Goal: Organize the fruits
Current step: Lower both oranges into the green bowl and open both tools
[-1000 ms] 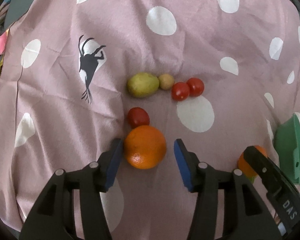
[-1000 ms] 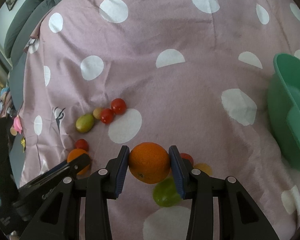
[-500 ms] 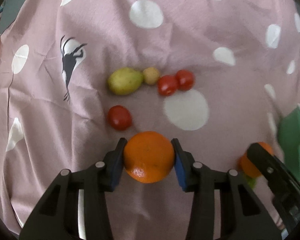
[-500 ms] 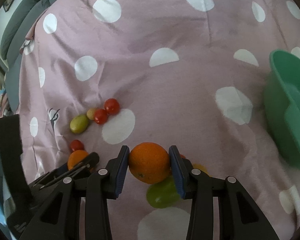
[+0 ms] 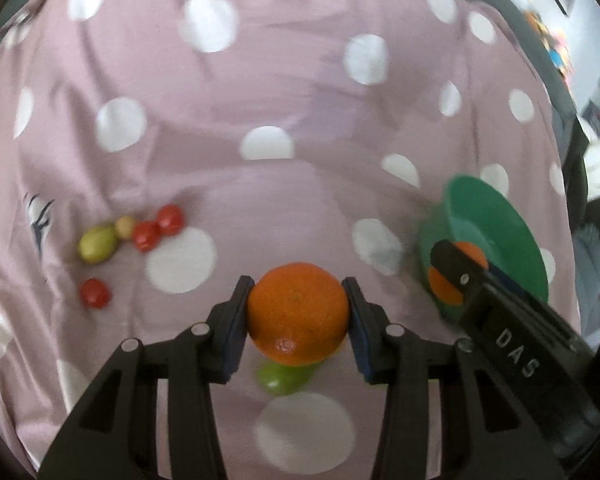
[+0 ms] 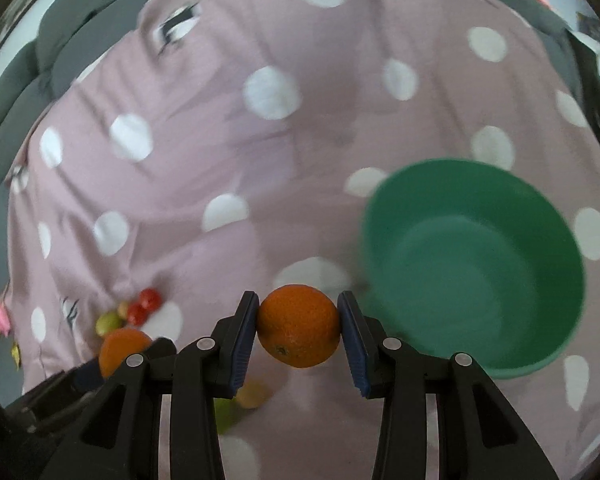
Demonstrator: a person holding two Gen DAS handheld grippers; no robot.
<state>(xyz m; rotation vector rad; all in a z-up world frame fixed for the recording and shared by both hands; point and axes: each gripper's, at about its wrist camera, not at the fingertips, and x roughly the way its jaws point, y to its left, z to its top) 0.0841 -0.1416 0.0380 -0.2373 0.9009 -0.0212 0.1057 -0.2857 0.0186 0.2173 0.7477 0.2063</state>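
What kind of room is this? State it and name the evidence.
Probably a bedroom or living room at home: a pink polka-dot sheet draped over grey cushions, loose fruit beside a green bowl, and a framed picture on the wall.

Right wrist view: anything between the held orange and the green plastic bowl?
Only the right gripper's right blue-padded finger, then bare pink polka-dot cloth between the round orange and green plastic bowl.
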